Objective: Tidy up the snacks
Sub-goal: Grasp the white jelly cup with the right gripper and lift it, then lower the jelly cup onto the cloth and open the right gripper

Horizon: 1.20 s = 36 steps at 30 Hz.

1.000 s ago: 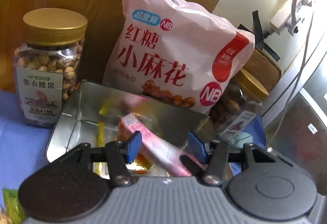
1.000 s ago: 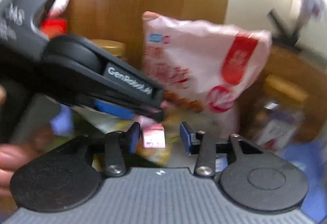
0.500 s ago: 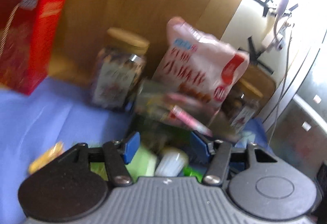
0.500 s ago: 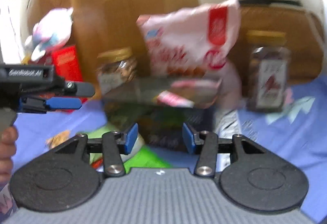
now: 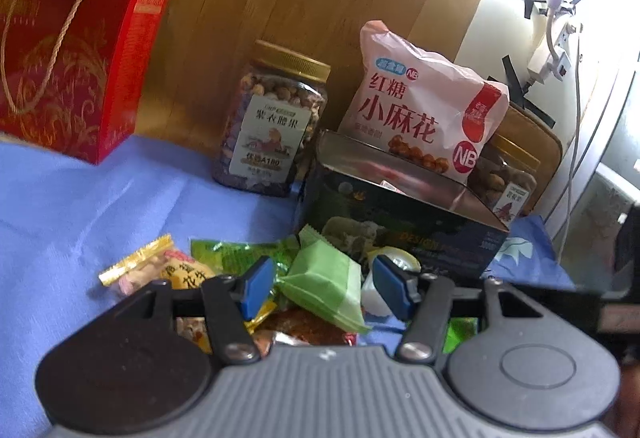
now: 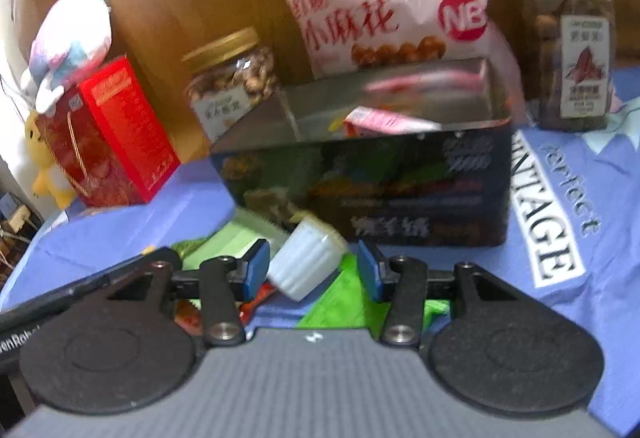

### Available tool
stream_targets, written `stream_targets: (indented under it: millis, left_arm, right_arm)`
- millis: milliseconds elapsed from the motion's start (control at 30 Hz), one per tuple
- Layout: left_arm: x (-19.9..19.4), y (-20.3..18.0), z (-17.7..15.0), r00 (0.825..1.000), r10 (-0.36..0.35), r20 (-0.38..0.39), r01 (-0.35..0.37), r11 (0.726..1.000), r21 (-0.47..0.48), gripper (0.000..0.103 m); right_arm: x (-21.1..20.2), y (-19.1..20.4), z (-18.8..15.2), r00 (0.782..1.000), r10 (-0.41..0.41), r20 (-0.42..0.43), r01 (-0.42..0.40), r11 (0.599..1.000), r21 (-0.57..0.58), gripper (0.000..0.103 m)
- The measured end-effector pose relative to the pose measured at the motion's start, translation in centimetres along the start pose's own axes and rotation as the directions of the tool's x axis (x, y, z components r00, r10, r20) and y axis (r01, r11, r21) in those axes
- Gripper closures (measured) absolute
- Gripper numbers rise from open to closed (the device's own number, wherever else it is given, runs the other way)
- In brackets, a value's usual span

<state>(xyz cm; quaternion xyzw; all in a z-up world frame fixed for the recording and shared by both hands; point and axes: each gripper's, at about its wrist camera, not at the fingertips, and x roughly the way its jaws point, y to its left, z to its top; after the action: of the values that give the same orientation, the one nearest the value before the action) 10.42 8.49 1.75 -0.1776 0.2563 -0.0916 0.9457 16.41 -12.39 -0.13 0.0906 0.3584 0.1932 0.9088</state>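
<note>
Two gaping claws, left claw (image 5: pixel 324 288) and right claw (image 6: pixel 312 270) (holding nothing), face the "NB" bag (image 5: pixel 420 110) behind the tin (image 6: pixel 380 194).

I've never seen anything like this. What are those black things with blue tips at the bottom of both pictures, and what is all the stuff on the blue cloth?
Those are two hand-held claws; a person carries one in each hand, and each has a camera looking out along its two blue-tipped fingers. One picture is from the left claw, the other from the right claw. Both are open and hold nothing.

On the blue cloth stands an open dark tin with a pink packet inside. In front lies a heap of loose snacks: a green packet sits before the left claw, a small white cup on its side before the right. Behind the tin a big pink bag leans, between two gold-lidded jars. A red gift box stands to the left.
</note>
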Motion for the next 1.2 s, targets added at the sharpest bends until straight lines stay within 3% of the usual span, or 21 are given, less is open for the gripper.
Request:
stream_targets:
  millis: [267, 467, 533, 633, 800, 967, 1067, 1200]
  left_arm:
    - [-0.5, 0.3, 0.3, 0.999, -0.046, -0.001, 0.046, 0.998, -0.035, 0.047]
    - [-0.7, 0.9, 0.6, 1.000, -0.018, 0.016, 0.019, 0.998, -0.064, 0.047]
    - [-0.7, 0.9, 0.6, 1.000, -0.007, 0.017, 0.008, 0.998, -0.064, 0.047]
    - [-0.6, 0.9, 0.5, 1.000, 0.001, 0.017, 0.000, 0.998, -0.056, 0.047]
    - [-0.5, 1.0, 0.6, 1.000, 0.004, 0.017, -0.003, 0.998, -0.058, 0.047]
    - [-0.7, 1.3, 0.6, 1.000, -0.001, 0.023, 0.002, 0.998, -0.070, 0.047]
    - [-0.6, 1.4, 0.6, 1.000, -0.005, 0.017, 0.006, 0.997, -0.071, 0.047]
    - [-0.4, 1.0, 0.5, 1.000, -0.011, 0.008, 0.012, 0.998, -0.055, 0.047]
  right_arm:
    - [1.4, 0.3, 0.5, 0.999, 0.017, -0.046, -0.013, 0.997, 0.082, 0.049]
    - [2.6, 1.8, 0.4, 0.998, -0.024, -0.049, 0.025, 1.000, 0.011, 0.049]
    - [2.8, 1.7, 0.4, 0.999, -0.036, -0.037, 0.036, 0.999, -0.004, 0.061]
    - [2.4, 1.3, 0.2, 0.999, -0.038, -0.030, 0.038, 0.999, 0.007, 0.066]
    - [0.0, 1.6, -0.5, 0.995, -0.079, 0.068, 0.083, 0.995, -0.050, 0.068]
    - [-4.6, 2.0, -1.7, 0.968, -0.083, 0.236, 0.121, 0.981, -0.151, 0.068]
    - [-6.5, 1.9, -3.2, 0.963, -0.076, 0.259, 0.136, 0.966, -0.220, 0.068]
    - [-7.2, 2.1, -5.5, 0.972, -0.080, 0.222, 0.147, 0.941, -0.304, 0.068]
